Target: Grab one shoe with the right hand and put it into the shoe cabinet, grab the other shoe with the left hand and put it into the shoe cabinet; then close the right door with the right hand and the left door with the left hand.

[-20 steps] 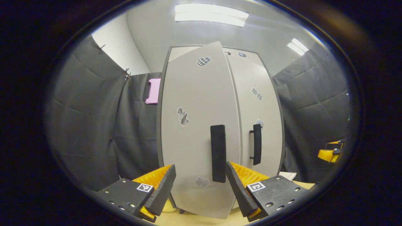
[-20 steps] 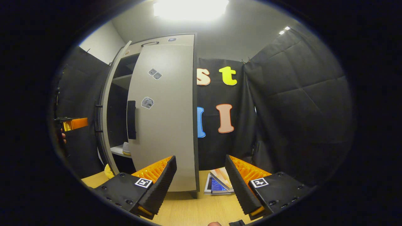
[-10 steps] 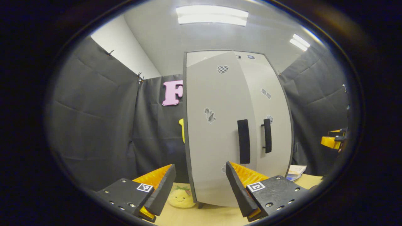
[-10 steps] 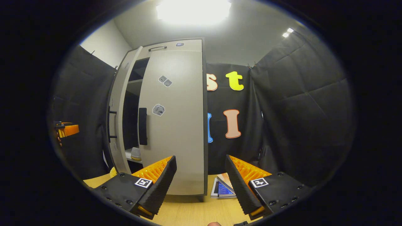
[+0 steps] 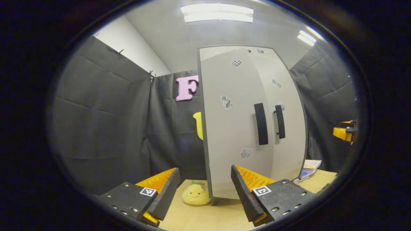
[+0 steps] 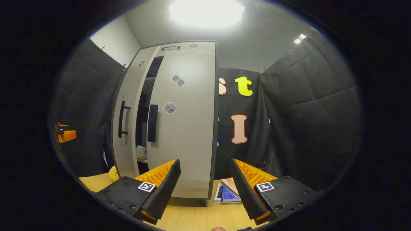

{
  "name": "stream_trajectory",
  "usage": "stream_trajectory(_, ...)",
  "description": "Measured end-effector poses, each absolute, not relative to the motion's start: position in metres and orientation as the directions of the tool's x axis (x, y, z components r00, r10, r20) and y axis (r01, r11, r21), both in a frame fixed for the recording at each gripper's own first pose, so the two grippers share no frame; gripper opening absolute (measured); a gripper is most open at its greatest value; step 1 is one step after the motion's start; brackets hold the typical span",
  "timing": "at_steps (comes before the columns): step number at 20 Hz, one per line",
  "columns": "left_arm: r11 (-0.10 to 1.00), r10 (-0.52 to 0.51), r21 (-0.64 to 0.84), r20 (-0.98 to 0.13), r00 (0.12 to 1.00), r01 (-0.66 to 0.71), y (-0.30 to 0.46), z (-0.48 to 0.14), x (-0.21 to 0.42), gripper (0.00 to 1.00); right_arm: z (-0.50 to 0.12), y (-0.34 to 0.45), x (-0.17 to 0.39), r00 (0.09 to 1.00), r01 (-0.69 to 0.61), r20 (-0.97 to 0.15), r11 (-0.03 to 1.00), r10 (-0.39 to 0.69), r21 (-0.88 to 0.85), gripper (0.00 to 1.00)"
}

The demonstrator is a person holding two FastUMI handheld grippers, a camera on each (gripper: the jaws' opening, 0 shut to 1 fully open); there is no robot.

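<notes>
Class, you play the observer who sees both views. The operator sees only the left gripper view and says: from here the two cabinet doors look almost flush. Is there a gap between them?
Observer: Yes. In the right gripper view a dark gap shows between the left door and the right door.
Operator: Anything inside?
Observer: A pale shoe sits on a shelf, seen through the gap.
Operator: Where is my gripper?
Observer: The left gripper is off to the side, apart from the left door and its handle.
</notes>
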State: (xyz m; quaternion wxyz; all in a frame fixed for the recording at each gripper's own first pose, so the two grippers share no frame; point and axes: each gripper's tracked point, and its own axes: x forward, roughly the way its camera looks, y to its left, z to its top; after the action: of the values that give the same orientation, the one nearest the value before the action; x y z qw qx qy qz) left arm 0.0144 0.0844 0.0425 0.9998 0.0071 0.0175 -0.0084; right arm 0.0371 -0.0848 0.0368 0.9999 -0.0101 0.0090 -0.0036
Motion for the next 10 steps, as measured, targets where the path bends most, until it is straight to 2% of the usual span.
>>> stream_trajectory(10,1.0,-0.009,0.025,-0.011,1.0,0.01,0.083,0.06,0.018,0.92,0.046,-0.073,0.043,1.0,-0.008,0.014,1.0,0.008,0.004,0.98)
